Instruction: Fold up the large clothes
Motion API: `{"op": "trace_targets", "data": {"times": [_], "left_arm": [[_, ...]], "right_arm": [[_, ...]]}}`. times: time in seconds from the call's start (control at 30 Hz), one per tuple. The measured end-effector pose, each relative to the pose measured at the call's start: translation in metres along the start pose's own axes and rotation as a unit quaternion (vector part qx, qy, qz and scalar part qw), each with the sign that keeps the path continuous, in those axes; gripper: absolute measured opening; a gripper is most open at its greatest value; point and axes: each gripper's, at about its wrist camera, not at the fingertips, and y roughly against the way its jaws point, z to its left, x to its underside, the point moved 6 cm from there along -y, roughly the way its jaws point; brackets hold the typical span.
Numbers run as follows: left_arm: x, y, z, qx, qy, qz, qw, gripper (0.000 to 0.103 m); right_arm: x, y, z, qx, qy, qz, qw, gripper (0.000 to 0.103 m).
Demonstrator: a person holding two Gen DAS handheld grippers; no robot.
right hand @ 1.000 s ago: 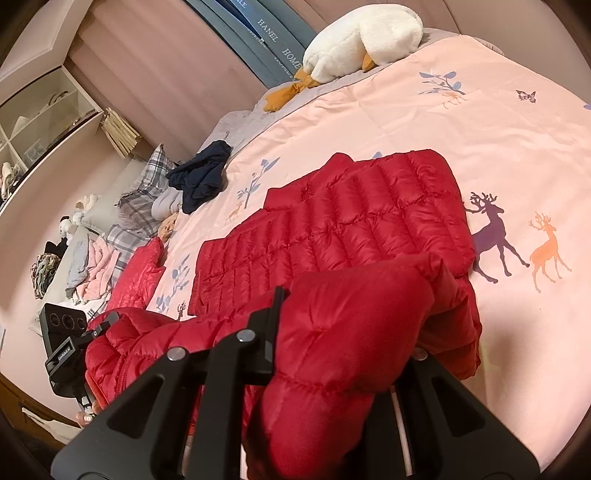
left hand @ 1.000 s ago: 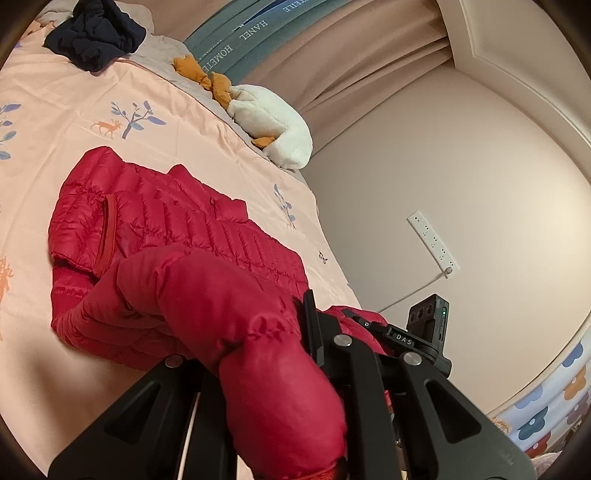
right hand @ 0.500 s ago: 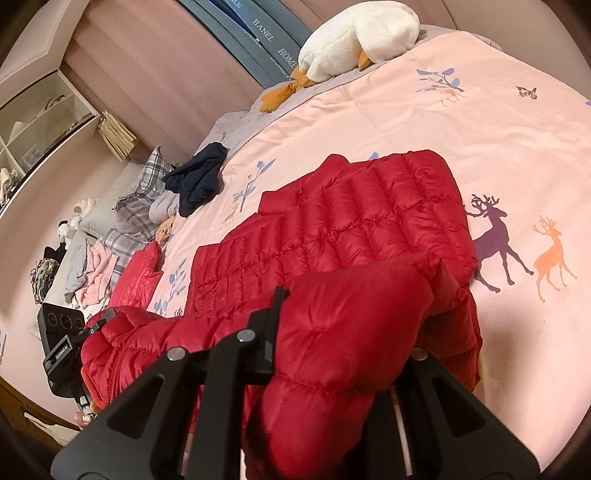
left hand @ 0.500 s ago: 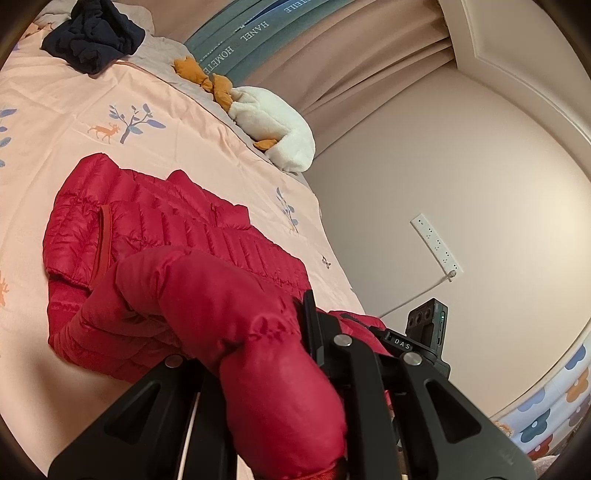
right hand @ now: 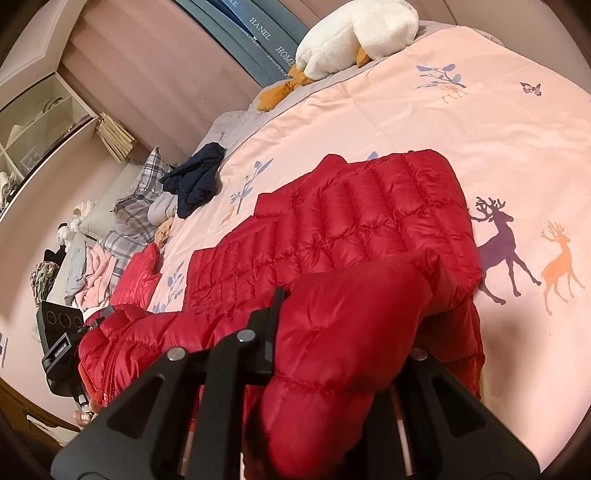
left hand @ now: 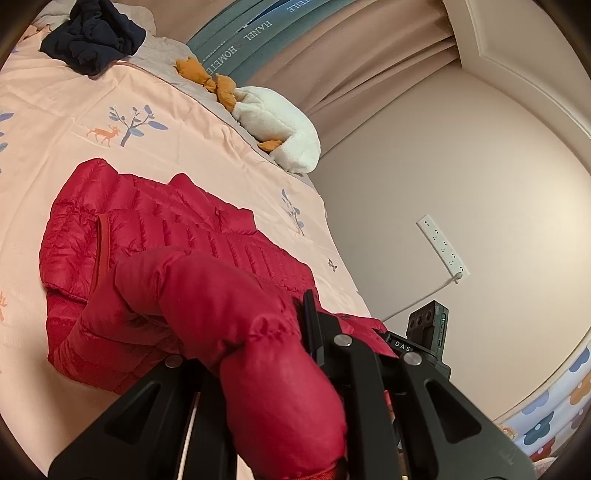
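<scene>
The red down jacket (right hand: 362, 221) lies on the pink printed bedspread (right hand: 517, 147), its quilted body spread flat ahead of both tools and its near edge lifted off the bed. The left gripper (left hand: 295, 354) is clamped on one bunched corner of this edge, and the right gripper (right hand: 332, 332) is clamped on the other corner — both jaws are nearly closed, with thick red fabric pressed between them. The raised edge runs across from one gripper to the other, and the rest of the jacket stretches away from them toward the white plush goose (right hand: 354, 33) at the head of the bed. I judge that the fold must go forward, away from the person, over the flat part; both hands seem equally near to it.
</scene>
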Motion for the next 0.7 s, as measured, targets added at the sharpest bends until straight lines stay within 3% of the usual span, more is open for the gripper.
{"op": "trace_targets", "data": {"times": [0.7], "left_arm": [[-0.017, -0.023, 0.019, -0.048, 0.023, -0.013, 0.9985, 0.012]], "right_arm": [[-0.015, -0.011, -0.011, -0.043, 0.023, -0.012, 0.999, 0.014]]}}
